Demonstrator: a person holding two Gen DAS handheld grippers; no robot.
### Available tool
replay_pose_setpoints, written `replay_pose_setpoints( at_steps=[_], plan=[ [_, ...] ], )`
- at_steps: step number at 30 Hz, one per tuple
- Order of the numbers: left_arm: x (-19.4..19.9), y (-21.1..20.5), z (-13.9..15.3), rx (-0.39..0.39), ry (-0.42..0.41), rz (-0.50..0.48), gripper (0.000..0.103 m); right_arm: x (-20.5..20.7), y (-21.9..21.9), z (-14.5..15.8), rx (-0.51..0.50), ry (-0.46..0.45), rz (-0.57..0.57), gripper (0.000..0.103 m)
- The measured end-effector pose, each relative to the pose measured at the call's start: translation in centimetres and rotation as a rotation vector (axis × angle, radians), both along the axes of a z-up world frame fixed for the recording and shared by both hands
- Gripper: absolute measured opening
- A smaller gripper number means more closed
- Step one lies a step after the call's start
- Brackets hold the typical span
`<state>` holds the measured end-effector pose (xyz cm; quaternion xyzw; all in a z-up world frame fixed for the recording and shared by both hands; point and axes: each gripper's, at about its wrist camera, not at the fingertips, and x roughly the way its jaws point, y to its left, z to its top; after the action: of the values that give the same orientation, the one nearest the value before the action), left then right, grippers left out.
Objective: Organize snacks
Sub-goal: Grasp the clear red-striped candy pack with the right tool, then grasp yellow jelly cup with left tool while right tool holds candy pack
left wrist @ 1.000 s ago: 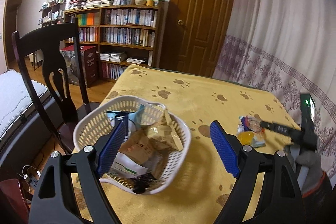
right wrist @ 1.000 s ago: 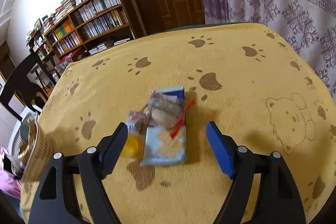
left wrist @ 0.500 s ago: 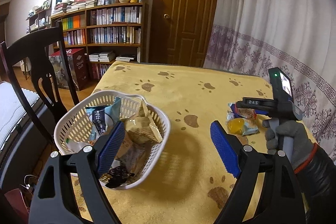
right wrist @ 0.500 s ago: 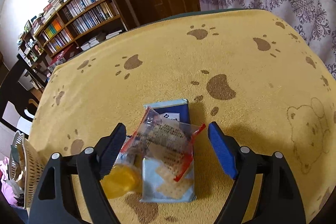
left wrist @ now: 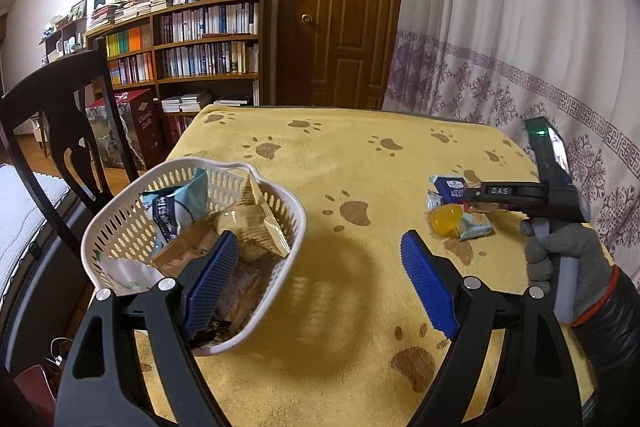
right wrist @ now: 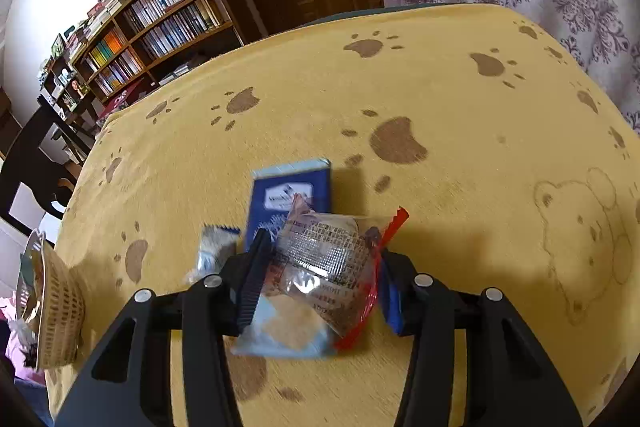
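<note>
Clear packet (right wrist: 328, 267) in right claw (right wrist: 320, 279) hides blue packet's (right wrist: 290, 193) lower half

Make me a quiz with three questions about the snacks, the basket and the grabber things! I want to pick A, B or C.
1. Where is the white basket?
A. on the yellow tablecloth's left side
B. on the bookshelf
C. on the chair

2. What colour are the left gripper fingers?
A. green
B. blue
C. pink

3. What is the right gripper doing?
A. hanging wide open
B. pinching the basket rim
C. closed on the clear red-edged snack packet

Answers: 1 A, it sits on the paw-print tablecloth near the chair. 2 B, both pads are blue. 3 C, its fingers press the packet's two sides.
</note>
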<state>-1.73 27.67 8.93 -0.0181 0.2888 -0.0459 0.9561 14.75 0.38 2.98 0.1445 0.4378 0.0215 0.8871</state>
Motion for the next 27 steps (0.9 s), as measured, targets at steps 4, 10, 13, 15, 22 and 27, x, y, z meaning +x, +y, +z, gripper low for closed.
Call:
replay_pose_setpoints(
  at_steps=[4,10,13,15,22,27],
  plan=[
    [0.4,-0.9,-0.8,0.014,0.019,-0.018,0.085,-1.7,-1.5,-0.2,0.006,-0.008,-0.003,0.049],
    [1.2,-3.1,-2.1,0.03,0.051,-0.068,0.085,-4.3,-4.2,-0.9,-0.01,-0.001,-0.02,0.043],
    [1.7,-4.7,-2.5,0.037,0.06,-0.104,0.085,-5.2,-5.3,-1.1,-0.006,-0.001,-0.017,0.043],
    [2.1,-5.8,-2.9,0.052,0.064,-0.125,0.085,-5.7,-5.6,-1.2,-0.014,-0.005,-0.012,0.043],
    [4.6,-8.8,-3.8,0.07,0.1,-0.175,0.085,-6.4,-5.7,-1.5,-0.022,-0.038,0.007,0.044],
    [6.8,-11.7,-4.4,0.097,0.109,-0.219,0.085,-7.1,-5.0,-1.7,-0.07,-0.072,0.026,0.047]
  ],
)
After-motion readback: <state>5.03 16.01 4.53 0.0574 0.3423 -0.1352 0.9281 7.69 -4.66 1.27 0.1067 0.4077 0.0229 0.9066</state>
